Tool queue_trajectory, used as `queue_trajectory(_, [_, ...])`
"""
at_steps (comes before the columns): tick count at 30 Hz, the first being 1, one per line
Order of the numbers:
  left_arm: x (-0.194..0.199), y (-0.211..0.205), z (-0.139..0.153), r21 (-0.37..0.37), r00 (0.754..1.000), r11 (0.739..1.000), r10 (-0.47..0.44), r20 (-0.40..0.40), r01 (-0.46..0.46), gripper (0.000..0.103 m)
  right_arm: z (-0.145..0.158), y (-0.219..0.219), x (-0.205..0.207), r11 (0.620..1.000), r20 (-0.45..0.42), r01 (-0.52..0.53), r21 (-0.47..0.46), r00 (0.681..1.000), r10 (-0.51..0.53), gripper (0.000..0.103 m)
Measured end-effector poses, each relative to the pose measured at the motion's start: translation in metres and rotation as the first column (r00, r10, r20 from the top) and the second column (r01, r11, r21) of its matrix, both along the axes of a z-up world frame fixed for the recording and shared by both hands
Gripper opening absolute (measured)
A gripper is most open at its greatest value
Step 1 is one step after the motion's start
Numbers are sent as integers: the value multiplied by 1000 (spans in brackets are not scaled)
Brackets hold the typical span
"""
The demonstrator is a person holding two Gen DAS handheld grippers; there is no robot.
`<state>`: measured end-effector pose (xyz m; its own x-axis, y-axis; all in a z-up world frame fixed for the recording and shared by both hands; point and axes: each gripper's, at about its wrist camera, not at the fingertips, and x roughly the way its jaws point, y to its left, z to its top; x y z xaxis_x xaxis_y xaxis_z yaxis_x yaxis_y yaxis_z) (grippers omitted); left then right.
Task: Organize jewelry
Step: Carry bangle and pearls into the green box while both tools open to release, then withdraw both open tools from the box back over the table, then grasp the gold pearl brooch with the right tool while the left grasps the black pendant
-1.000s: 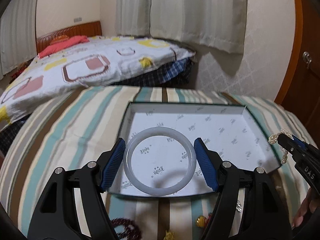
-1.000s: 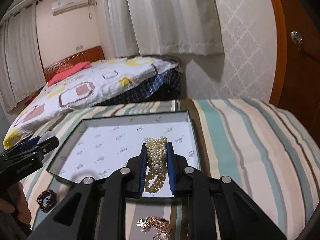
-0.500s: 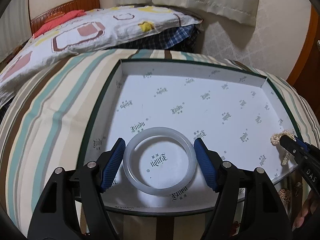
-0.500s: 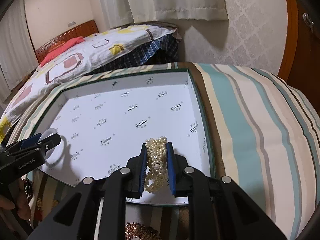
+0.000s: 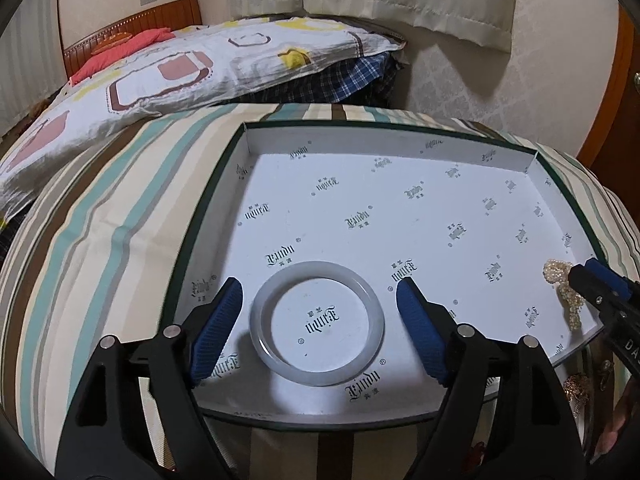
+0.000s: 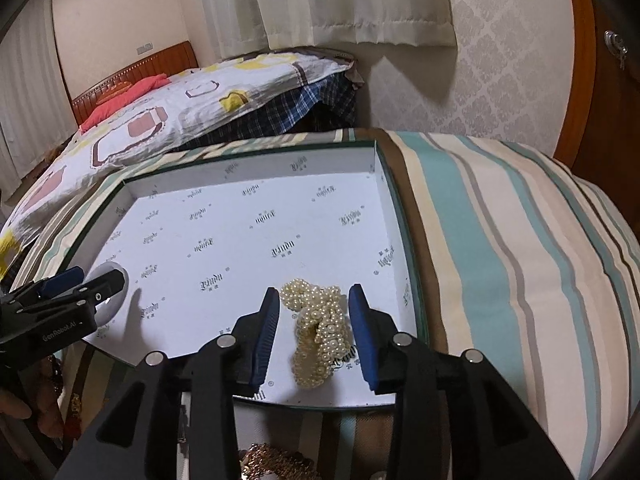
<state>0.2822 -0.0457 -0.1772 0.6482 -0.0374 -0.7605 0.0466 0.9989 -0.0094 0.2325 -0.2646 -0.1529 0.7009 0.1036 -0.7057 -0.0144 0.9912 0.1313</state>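
A white jade bangle lies flat in the near left part of the shallow white box. My left gripper is open, its blue pads apart on both sides of the bangle. A bundle of pearl strands lies in the near right part of the box. My right gripper is open around the pearls without touching them. The pearls and the right gripper's tip also show at the right edge of the left wrist view.
The box sits on a striped cloth. Gold chain jewelry lies on the cloth in front of the box. More gold pieces lie near its right corner. A bed stands behind.
Both grippers lowered into the box and opened. The bangle and the pearl bundle, held a moment ago, now lie released on the box floor.
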Motion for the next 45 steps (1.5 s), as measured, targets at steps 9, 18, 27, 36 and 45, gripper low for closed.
queue_trajectory(9, [-41,3,38,-8,992,1000,-3,122,4,78,24,10,-42,1000,64,-3,-2,998,3,37])
queue_trajectory(18, [-110,21,53,-21,985,1000,22,173,-19,78,27,21,-111,1000,74,-14,14,997,13,37])
queue_trajectory(27, [-166,40,38,-5,990,999,45,135,-45,78,4,41,-153,998,21,-65,9,998,65,37])
queue_trajectory(36, [-192,41,27,1,993,999,41,110,-41,78,-15,58,-160,994,-35,-106,8,994,106,37])
queue_trajectory(45, [-196,32,24,-3,995,1000,19,101,-19,78,-23,64,-167,992,-54,-128,-8,990,127,25])
